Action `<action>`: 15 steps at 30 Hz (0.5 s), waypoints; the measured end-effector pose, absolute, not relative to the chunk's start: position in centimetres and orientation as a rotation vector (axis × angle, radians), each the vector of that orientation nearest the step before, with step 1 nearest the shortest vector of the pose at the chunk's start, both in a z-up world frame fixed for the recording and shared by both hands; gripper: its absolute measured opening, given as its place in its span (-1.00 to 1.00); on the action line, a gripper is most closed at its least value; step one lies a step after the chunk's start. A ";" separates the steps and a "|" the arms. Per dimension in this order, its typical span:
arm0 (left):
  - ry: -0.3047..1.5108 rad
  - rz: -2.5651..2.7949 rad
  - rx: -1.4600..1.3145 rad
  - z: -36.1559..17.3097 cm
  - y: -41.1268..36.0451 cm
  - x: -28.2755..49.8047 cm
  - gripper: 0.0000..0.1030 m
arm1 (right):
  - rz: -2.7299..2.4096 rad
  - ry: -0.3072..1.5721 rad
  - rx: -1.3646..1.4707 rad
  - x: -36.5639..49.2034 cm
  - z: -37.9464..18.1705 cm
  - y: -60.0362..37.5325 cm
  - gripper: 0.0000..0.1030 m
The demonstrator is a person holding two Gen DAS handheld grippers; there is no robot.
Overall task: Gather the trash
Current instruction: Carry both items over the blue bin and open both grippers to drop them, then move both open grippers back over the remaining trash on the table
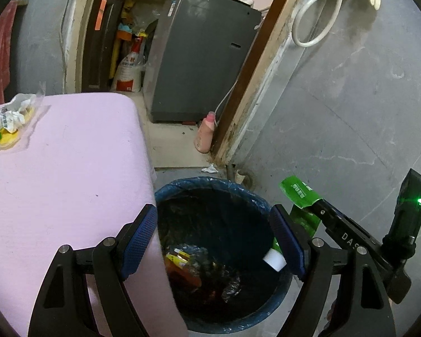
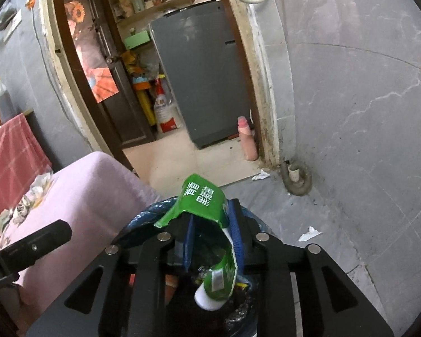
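A green tube [image 2: 207, 199] with a white cap is seen pinched between the blue fingers of the right gripper [image 2: 213, 236] in the right wrist view, its cap end hanging down over the open trash bin [image 2: 143, 213]; in the left wrist view the same tube [image 1: 299, 193] is shown from the side, beyond the bin's right rim, and the right gripper [image 1: 317, 207] is seen reaching in from the right. The bin's inside is shown properly only by the left wrist view: a blue-lined bin [image 1: 238, 188] with wrappers [image 1: 182, 261] lying at the bottom. More trash [image 1: 12, 118] (crumpled paper and clear plastic packets) is seen at the far left of the pink tabletop [image 1: 70, 182], well apart from the bin. The tabletop's right edge is set just beside the bin's left rim, while bare grey floor [image 2: 350, 182] lies open to the right of the bin, where two paper scraps [image 2: 308, 233] are scattered. The left gripper [image 1: 213, 238] is held above the bin with its fingers [image 1: 139, 241] spread wide and nothing between them, the left finger over the tabletop's edge. A grey washing machine [image 1: 202, 56] and a pink bottle [image 1: 205, 134] are visible in the doorway beyond.
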State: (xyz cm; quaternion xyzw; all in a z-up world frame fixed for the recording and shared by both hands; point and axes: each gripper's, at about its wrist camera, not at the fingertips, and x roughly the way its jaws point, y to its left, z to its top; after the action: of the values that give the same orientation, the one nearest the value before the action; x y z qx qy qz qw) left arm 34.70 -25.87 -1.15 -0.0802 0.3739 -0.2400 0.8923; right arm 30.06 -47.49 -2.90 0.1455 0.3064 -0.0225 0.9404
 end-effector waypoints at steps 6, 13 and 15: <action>0.711 -0.454 -0.164 0.3 -24.6 33.9 0.52 | -0.011 0.624 0.285 29.8 -2.0 -46.9 -0.45; 0.644 -0.398 -0.135 2.1 -22.3 32.4 0.58 | 0.036 0.715 0.258 30.2 -1.4 -45.5 0.19; 0.628 -0.389 -0.130 2.5 -21.8 31.9 0.59 | 0.043 0.714 0.264 30.1 -1.4 -45.1 0.19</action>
State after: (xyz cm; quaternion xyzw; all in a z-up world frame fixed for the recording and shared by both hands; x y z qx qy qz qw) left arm 31.93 -21.82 2.50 -0.0635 0.3068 -0.1900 0.9305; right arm 30.12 -45.06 -1.36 0.1289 0.3483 0.0212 0.9282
